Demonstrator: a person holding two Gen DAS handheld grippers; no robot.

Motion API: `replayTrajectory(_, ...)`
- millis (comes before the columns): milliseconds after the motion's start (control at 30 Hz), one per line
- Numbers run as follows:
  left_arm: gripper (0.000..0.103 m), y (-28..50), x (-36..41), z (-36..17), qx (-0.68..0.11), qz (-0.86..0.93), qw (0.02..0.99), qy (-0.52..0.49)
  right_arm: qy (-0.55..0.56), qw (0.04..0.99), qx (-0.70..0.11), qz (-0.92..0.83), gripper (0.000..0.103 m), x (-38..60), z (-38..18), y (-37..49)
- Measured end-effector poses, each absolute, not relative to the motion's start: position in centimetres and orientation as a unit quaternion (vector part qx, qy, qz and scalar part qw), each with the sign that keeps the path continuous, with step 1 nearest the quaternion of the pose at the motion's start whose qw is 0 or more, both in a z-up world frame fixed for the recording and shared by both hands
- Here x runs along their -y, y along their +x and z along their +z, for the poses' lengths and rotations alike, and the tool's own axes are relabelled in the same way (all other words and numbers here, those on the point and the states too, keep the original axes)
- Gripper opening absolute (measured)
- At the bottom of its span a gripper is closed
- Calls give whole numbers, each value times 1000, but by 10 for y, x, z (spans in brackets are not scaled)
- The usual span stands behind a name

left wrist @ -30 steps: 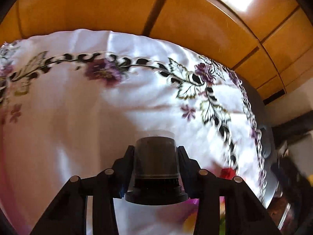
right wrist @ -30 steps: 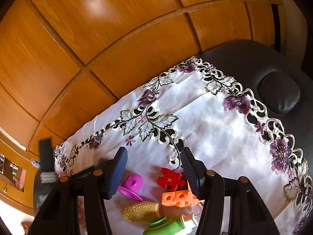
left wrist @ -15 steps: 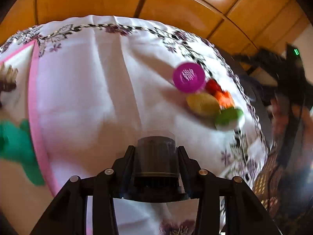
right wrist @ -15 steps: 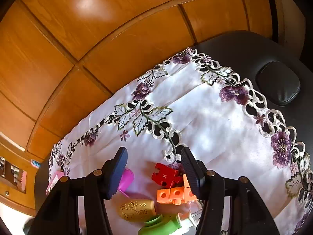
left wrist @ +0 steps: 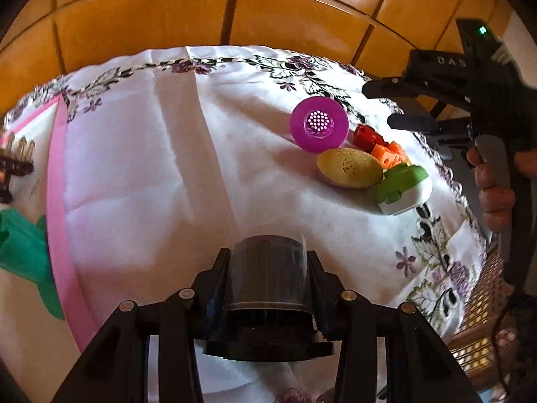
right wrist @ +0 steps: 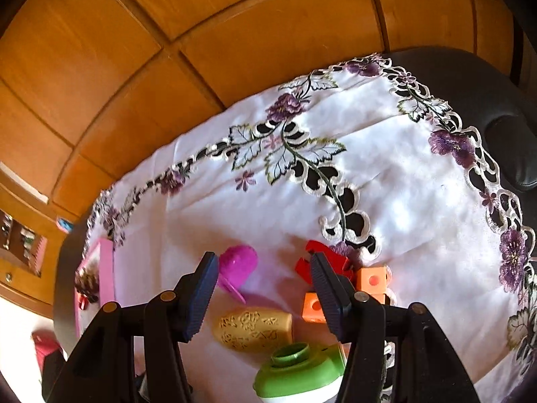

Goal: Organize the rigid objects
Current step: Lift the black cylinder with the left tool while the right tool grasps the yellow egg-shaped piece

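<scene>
My left gripper [left wrist: 268, 278] is shut on a dark cylindrical container [left wrist: 268, 268] with a clear shell and a black flanged base, held above the white embroidered cloth [left wrist: 161, 168]. To the right lies a cluster: a magenta strainer cup [left wrist: 319, 124], a red block [left wrist: 367, 136], orange blocks [left wrist: 389, 156], a yellow embossed oval [left wrist: 349, 168] and a green-and-white container [left wrist: 401, 188]. My right gripper [right wrist: 265, 285] hangs open over that cluster, nothing between its fingers. Below it are the strainer cup [right wrist: 238, 265], the oval [right wrist: 255, 329] and the orange blocks [right wrist: 369, 277].
A pink-edged tray [left wrist: 57, 201] at the cloth's left holds a green piece [left wrist: 20, 245] and a brown clip [left wrist: 13, 164]. A hand [left wrist: 493, 184] grips the right tool's handle. Wooden panels [right wrist: 235, 50] rise behind; a black padded surface [right wrist: 513, 154] shows beyond the cloth's right edge.
The left gripper swung across the cloth with the container, bringing the toy cluster and pink tray into view, then steadied. The right gripper sank a little closer to the cluster.
</scene>
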State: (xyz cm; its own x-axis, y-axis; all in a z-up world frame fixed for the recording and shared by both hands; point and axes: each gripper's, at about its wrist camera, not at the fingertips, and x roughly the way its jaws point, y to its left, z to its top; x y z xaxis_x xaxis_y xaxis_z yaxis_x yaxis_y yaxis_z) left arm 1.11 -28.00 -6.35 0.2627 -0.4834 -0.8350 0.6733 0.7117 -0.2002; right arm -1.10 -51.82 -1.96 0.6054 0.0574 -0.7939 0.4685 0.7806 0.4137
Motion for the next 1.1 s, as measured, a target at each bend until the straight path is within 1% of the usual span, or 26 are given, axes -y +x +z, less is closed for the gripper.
replayTrajectory(67,44,10,279,-64,-480,-369,790,98,320,831,-441,-109,57,517,-24,-11)
replayTrajectory(367,43,11,272,-66,-471,-380,792,76,284,828,-472,-100,57,498,-25,-10)
replayTrajectory(433,44,11,271,-66,-471,-382,792,70,264,830,-486,-75,57,485,-26,-3)
replayTrajectory(567,43,13,268,-66,-475,-386,789,58,178,829,-528,-51,57,453,-35,11)
replayTrajectory(633,43,14,266,-66,-476,-387,788,54,137,833,-534,-53,64,445,-38,15)
replayTrajectory(700,43,14,265,-66,-477,-388,787,51,104,831,-543,-57,67,440,-42,20)
replayTrajectory(833,44,14,263,-66,-477,-390,786,45,68,829,-553,-55,68,438,-48,24)
replayTrajectory(1000,44,14,262,-67,-478,-390,786,44,74,825,-558,-58,68,445,-61,23)
replayTrajectory(1100,44,15,262,-67,-480,-390,785,43,58,820,-567,-55,69,440,-68,25)
